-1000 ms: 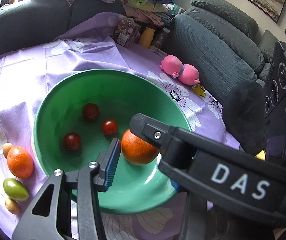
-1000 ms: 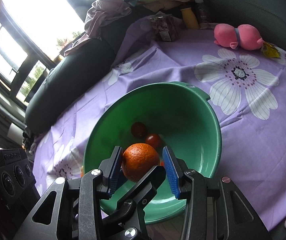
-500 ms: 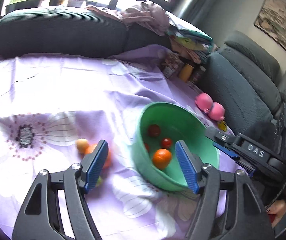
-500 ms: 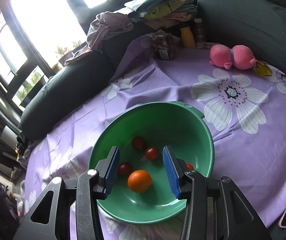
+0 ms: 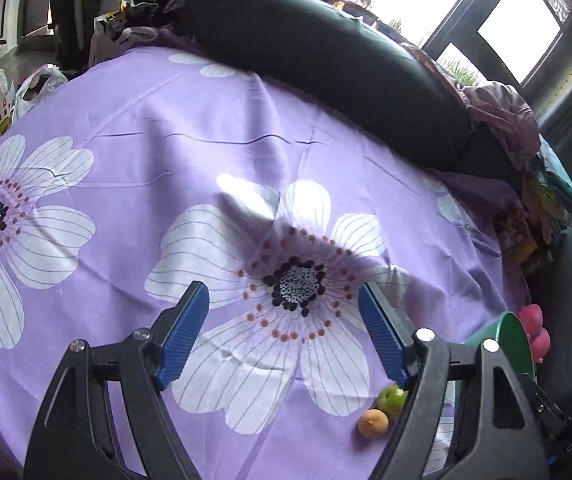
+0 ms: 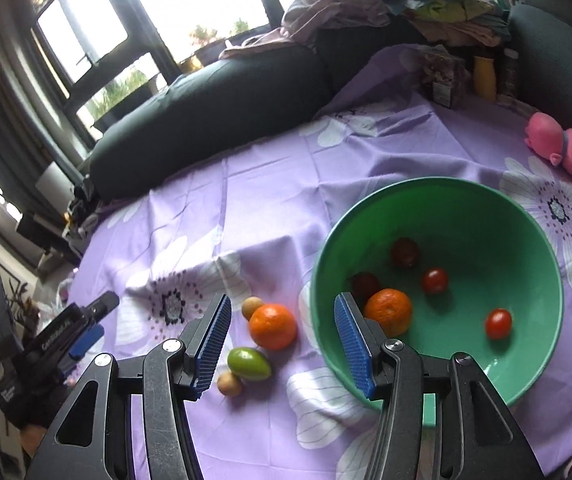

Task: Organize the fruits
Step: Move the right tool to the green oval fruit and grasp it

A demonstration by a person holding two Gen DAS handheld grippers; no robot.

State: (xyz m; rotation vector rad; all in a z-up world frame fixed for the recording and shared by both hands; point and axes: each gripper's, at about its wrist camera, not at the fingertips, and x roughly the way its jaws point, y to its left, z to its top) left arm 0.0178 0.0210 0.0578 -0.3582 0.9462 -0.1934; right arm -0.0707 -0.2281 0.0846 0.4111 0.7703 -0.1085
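Judged from the right wrist view, the sorting is a little past halfway: five fruits lie in the bowl and four wait on the cloth.

At the far left of that view the left gripper (image 6: pixel 98 320) hangs off the edge of the tabletop (image 6: pixel 270 200); its own camera shows its jaws spread wide over a printed flower, holding nothing. Next come the loose fruits, bunched together between the right gripper's blue ribbed pads (image 6: pixel 210 344): a small tan round fruit (image 6: pixel 229 384) nearest the camera, a smooth glossy green oval fruit (image 6: pixel 249 363) touching or nearly touching it, a dimpled orange (image 6: pixel 273 326) just behind, and a second tan fruit (image 6: pixel 253 307) pressed against the orange's far side. The left wrist view catches only the green fruit and one tan one, low beside its right finger.

The right gripper (image 6: pixel 282 348) hovers above this cluster, jaws wide and empty.

To the right stands the green bowl (image 6: pixel 534 224), smooth plastic by the look of it, deep and round-walled. Inside it sit another orange (image 6: pixel 388 311) against the near wall, two dark red round fruits (image 6: pixel 405 252) (image 6: pixel 365 285), and two shiny bright red cherry tomatoes (image 6: pixel 435 280) (image 6: pixel 498 323), all well spread.

The cloth is thin purple fabric, creased, with large white flowers.
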